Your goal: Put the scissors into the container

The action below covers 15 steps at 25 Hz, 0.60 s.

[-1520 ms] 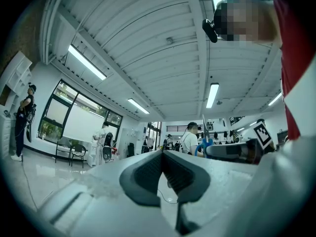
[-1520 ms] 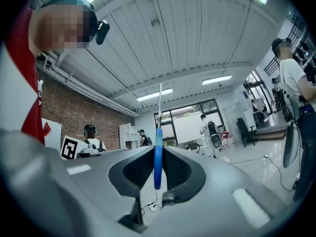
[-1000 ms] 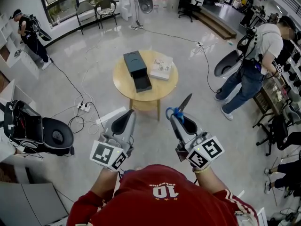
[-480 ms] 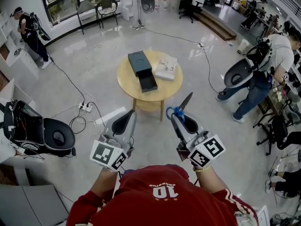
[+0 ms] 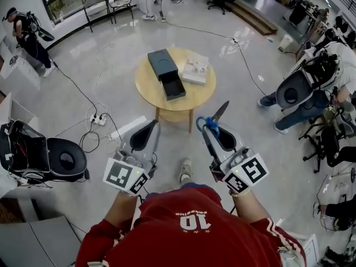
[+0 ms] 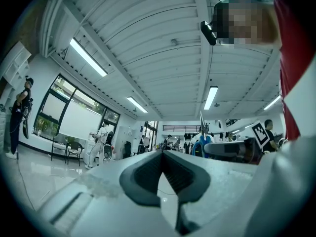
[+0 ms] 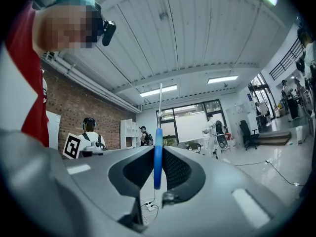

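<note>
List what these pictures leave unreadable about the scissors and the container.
- Container, head view: too small to tell whether its open section holds anything.
- Scissors, head view: handles partly hidden by the right claw; right gripper view shows them only edge-on.
- Both gripper views: container out of frame.

So the right gripper (image 7: 157,150) is clamping its jaws tight on the blue handle of the scissors (image 7: 158,174), the blade is sticking straight up, and a brick wall (image 7: 79,107) is showing off to the left.
</note>
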Motion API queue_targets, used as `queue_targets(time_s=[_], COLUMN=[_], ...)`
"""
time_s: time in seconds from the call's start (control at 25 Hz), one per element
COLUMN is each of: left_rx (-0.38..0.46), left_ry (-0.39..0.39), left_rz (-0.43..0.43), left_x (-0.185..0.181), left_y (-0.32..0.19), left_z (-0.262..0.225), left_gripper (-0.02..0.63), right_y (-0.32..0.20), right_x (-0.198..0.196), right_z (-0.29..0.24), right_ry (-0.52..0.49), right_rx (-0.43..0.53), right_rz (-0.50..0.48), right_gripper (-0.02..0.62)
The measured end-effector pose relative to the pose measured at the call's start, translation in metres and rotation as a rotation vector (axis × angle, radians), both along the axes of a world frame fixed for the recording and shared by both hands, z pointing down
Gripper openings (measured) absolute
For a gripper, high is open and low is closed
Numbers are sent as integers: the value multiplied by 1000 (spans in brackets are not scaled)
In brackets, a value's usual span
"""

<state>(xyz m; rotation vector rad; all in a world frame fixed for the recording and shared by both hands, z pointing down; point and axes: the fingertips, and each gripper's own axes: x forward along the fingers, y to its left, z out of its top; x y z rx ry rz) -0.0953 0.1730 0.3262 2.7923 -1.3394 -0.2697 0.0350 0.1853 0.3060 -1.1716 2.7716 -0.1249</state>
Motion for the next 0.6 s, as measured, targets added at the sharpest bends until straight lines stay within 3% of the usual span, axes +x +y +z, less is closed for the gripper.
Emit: queue_targets(time_s=[0.28,0.6], left_rx=[-4,-18], left_ry=[-36,-33], left_rz=[-29,-65], left_x=[-14,-3], left_y=[-44,-118], left_z=[1,-2], left_gripper=[2,2], right_y=[-51,-134], right_x=[-14,-10], right_z=[3,-7], right_ry=[-3,-19], right_rx=[-16,-20], right_rz=[-28,-90], right_gripper=[51,51])
